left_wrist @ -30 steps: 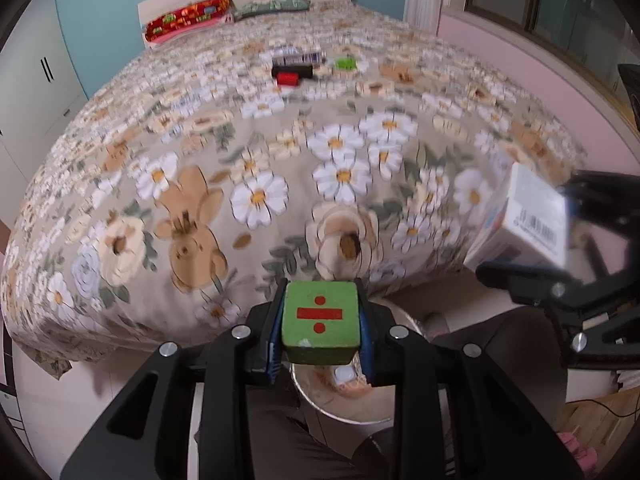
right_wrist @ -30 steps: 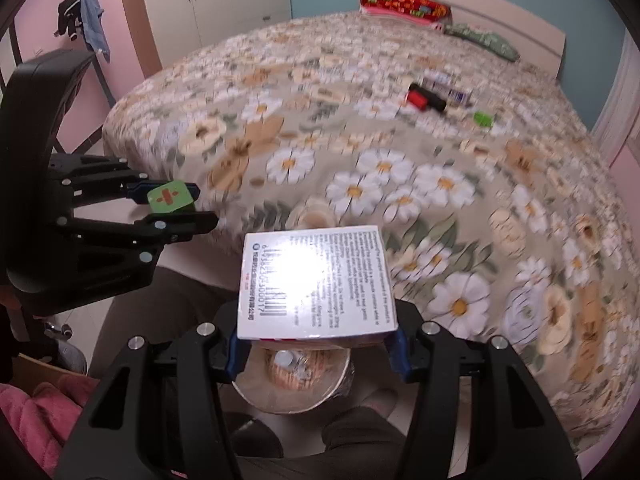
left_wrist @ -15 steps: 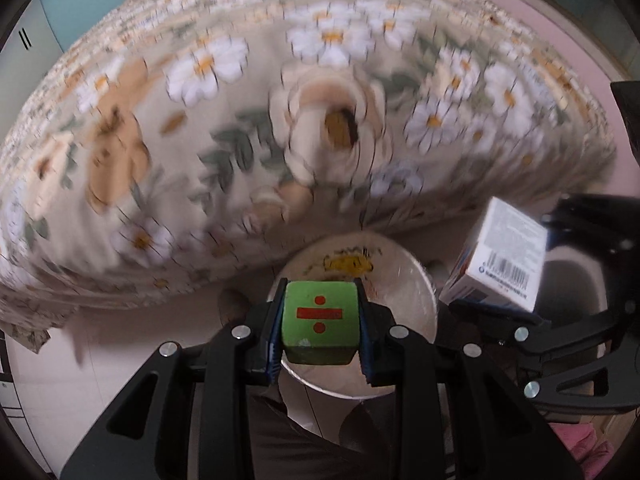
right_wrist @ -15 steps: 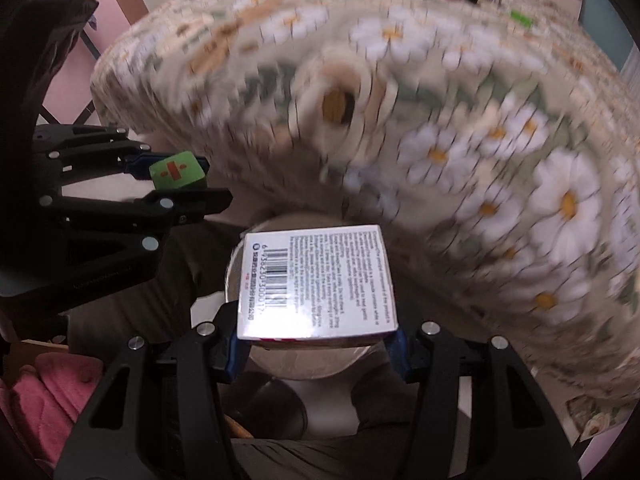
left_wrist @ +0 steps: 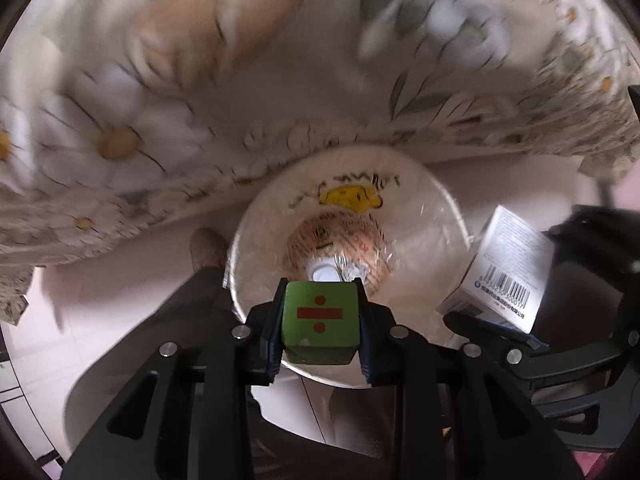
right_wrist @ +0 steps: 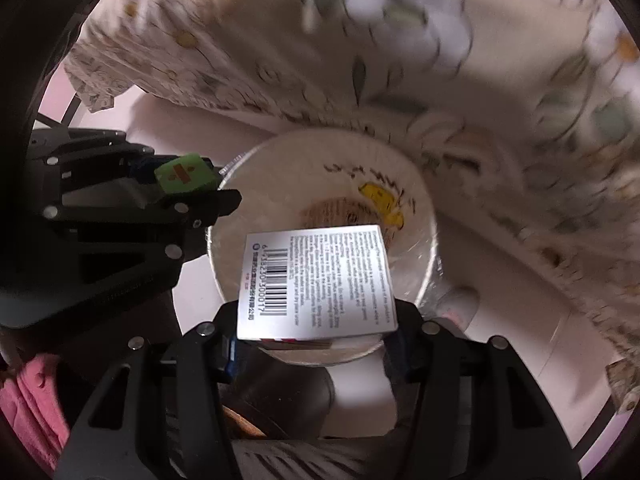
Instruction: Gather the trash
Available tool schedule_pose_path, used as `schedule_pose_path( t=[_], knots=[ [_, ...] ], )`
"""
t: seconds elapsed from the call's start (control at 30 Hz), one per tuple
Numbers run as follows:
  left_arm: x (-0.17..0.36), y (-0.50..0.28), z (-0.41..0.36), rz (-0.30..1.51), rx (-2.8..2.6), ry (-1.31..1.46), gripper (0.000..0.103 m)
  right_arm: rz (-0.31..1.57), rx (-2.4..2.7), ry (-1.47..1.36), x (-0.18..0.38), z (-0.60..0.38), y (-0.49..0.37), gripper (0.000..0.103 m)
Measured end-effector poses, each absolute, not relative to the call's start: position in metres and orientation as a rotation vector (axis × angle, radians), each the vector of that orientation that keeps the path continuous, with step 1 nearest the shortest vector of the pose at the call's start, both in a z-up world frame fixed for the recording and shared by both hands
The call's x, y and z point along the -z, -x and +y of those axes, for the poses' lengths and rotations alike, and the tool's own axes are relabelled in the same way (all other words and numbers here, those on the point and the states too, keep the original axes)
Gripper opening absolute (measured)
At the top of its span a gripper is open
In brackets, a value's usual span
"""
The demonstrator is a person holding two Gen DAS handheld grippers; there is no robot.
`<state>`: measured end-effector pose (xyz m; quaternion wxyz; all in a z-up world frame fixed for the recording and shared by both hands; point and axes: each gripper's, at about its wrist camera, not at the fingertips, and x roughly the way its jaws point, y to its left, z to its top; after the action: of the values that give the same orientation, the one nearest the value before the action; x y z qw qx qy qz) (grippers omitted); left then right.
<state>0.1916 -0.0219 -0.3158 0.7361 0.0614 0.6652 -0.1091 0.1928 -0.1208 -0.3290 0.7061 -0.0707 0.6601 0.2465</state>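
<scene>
My left gripper (left_wrist: 319, 326) is shut on a green cube (left_wrist: 319, 322) that bears a red division sign. It hangs over the near rim of a white round bin (left_wrist: 424, 204) lined with clear plastic. My right gripper (right_wrist: 314, 330) is shut on a white carton (right_wrist: 314, 280) printed with a barcode, just above the same bin (right_wrist: 430, 216). In the right wrist view the green cube (right_wrist: 184, 178) and left gripper (right_wrist: 188, 188) sit at the bin's left rim. In the left wrist view the carton (left_wrist: 506, 270) is at the bin's right edge. A wrapper and small bits of trash (left_wrist: 336, 246) lie at the bin's bottom.
The flowered bedspread (left_wrist: 120, 136) hangs down just behind the bin and fills the upper part of both views. A foot in a slipper (left_wrist: 206, 248) stands left of the bin on the pale floor. Pink cloth (right_wrist: 36, 396) lies at the lower left.
Both grippers have dropped from above the bed's top to just over the bin and tipped downward. The bed top with its far items has left view. Both grips are unchanged.
</scene>
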Motion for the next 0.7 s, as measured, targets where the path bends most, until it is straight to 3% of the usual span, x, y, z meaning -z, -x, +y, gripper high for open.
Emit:
schedule_pose_path(
  t=[0.7],
  knots=[
    [0.423,-0.218,-0.019,1.675,0.201,0.009,0.032,1.665,-0.487,0.159,0.436,-0.105,-0.197,0.056]
  ],
)
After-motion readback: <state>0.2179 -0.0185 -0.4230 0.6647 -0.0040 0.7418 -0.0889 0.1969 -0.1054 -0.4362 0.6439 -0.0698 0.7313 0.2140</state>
